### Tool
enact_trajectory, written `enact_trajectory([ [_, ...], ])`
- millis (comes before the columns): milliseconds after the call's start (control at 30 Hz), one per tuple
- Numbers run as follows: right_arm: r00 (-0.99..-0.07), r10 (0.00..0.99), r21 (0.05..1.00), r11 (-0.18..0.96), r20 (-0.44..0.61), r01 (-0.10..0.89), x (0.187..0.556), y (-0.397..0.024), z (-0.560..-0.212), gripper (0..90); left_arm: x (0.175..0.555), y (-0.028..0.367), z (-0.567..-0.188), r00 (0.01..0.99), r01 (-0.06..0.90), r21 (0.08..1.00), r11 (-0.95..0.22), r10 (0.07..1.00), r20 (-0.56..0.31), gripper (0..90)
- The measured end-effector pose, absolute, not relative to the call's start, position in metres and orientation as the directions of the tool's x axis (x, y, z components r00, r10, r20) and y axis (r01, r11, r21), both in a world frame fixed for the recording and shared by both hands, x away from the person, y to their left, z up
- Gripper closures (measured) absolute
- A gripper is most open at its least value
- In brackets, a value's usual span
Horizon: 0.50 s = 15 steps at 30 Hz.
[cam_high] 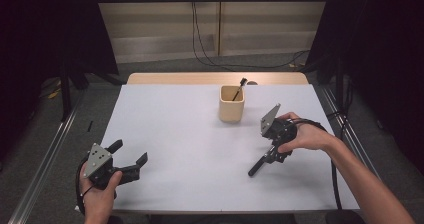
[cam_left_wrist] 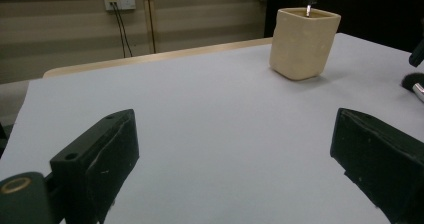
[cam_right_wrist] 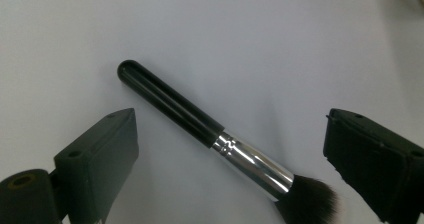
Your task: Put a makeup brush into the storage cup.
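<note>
A makeup brush (cam_right_wrist: 200, 124) with a black handle, silver ferrule and dark bristles lies flat on the white table (cam_high: 175, 134). My right gripper (cam_right_wrist: 231, 121) hangs over it with its jaws wide apart on either side of the ferrule, touching nothing. From above, my right gripper (cam_high: 275, 154) points down at the brush (cam_high: 257, 166) on the table's right. My left gripper (cam_high: 131, 151) rests open and empty at the front left. A beige square cup (cam_high: 231, 104) stands at the back centre with another thin brush (cam_high: 239, 88) leaning in it.
The left gripper view looks across bare table at the cup (cam_left_wrist: 303, 44), with the lying brush's bristles (cam_left_wrist: 412, 80) at the right edge. Metal rails run along both table sides. Cables (cam_high: 200, 44) hang on the wall behind.
</note>
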State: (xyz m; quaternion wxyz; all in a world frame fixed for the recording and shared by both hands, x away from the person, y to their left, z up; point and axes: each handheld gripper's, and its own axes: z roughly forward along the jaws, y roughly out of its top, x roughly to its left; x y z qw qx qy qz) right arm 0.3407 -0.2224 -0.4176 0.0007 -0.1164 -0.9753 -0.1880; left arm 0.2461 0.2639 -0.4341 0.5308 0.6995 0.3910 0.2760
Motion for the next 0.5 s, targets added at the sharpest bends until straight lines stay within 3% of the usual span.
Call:
enact_trajectory([
  [167,-0.976,0.212,0.295,0.931,0.044,0.216,0.34,-0.219,-0.426,8.4,0.246,0.264,-0.434,0.54,0.254,0.958,-0.134,0.841,-0.026,4.8],
  [500,-0.978,0.204,0.247,0.947,0.031,0.205,0.343,-0.216,-0.44,14.8,0.245,0.264,-0.434,0.54,0.256,0.957,-0.134,0.841,-0.026,4.9],
])
